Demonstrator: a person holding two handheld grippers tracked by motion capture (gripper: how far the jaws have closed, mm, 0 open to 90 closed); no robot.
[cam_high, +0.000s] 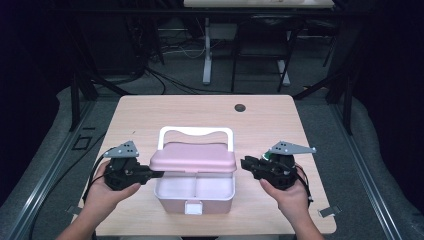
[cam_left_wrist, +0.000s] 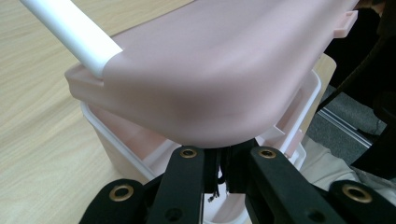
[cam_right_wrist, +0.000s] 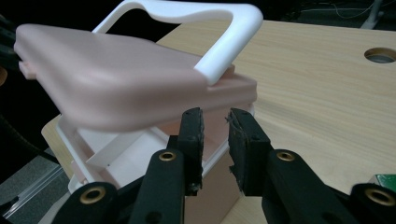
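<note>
My left gripper pinches the lid's left edge over the box. My right gripper, jaws nearly closed on nothing, waits right of the lid; I should lower the lid level and slowly.

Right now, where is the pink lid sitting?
In the high view the pink lid is propped half open over the back of the white box, mid-table, with the left hand-held gripper at its left edge.

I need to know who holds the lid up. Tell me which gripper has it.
The left gripper: its fingers are shut on the pink lid at its left edge. The right gripper stands just off the box, gripping nothing.
</note>
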